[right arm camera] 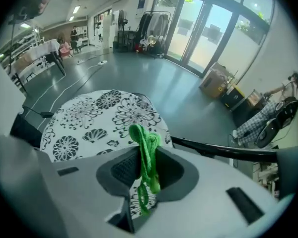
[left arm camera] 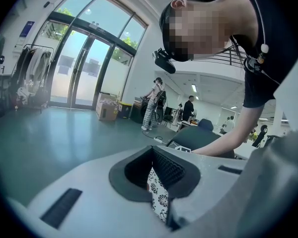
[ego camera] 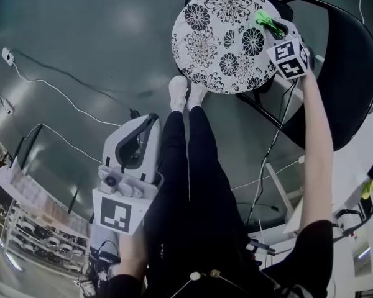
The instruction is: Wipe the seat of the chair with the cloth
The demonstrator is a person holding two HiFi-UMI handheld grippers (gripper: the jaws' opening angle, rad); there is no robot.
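The chair's round seat (ego camera: 227, 39), white with black flowers, is at the top of the head view, with its black backrest (ego camera: 345, 73) to the right. My right gripper (ego camera: 278, 31) hangs over the seat's right rim, shut on a bright green cloth (ego camera: 268, 22). In the right gripper view the cloth (right arm camera: 146, 148) stands bunched between the jaws (right arm camera: 145, 160), above the seat (right arm camera: 89, 118). My left gripper (ego camera: 151, 119) is held low by the person's left leg, far from the chair, jaws together and holding nothing. A sliver of the seat (left arm camera: 159, 195) shows below its pads (left arm camera: 166, 170).
The person's black-clad legs and white shoes (ego camera: 186, 92) stand just before the chair. Cables (ego camera: 62, 95) trail over the grey floor at left. A white table (ego camera: 354, 185) stands at right, shelving (ego camera: 25, 222) at lower left. Distant people and a cardboard box (left arm camera: 108, 111) are near glass doors.
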